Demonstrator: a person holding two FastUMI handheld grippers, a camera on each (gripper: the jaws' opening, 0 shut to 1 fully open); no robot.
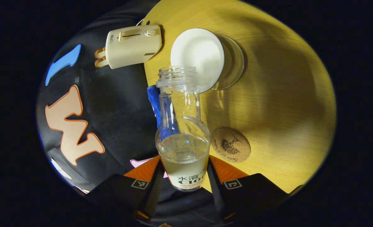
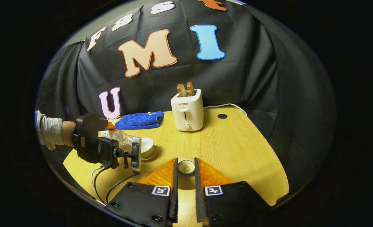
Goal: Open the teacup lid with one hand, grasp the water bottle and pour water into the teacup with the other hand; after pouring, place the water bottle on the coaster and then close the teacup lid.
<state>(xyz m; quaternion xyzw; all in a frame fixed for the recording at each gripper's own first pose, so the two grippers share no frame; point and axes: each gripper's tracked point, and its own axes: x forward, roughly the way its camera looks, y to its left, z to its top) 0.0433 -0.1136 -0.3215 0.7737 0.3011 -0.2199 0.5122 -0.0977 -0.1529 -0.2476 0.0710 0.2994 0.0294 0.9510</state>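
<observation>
My left gripper (image 1: 184, 164) is shut on the clear water bottle (image 1: 182, 126), low on its body by the label. The uncapped bottle is tipped over, its mouth at the rim of the white teacup (image 1: 196, 56), which stands open on a glass saucer (image 1: 234, 63). Water lies in the bottle's lower part, and I see no stream. A round cork coaster (image 1: 231, 145) lies bare beside the bottle. My right gripper (image 2: 185, 161) is shut on the small white teacup lid (image 2: 186, 167), held above the table. The right gripper view also has the tilted bottle (image 2: 125, 137) by the teacup (image 2: 147, 145).
A white toaster (image 2: 187, 110) with two slices in it stands at the back of the yellow wooden table (image 2: 230, 145). A folded blue cloth (image 2: 140, 120) lies to its left. A sleeved hand (image 2: 67, 129) reaches in from the left, with cables trailing near the table's front edge.
</observation>
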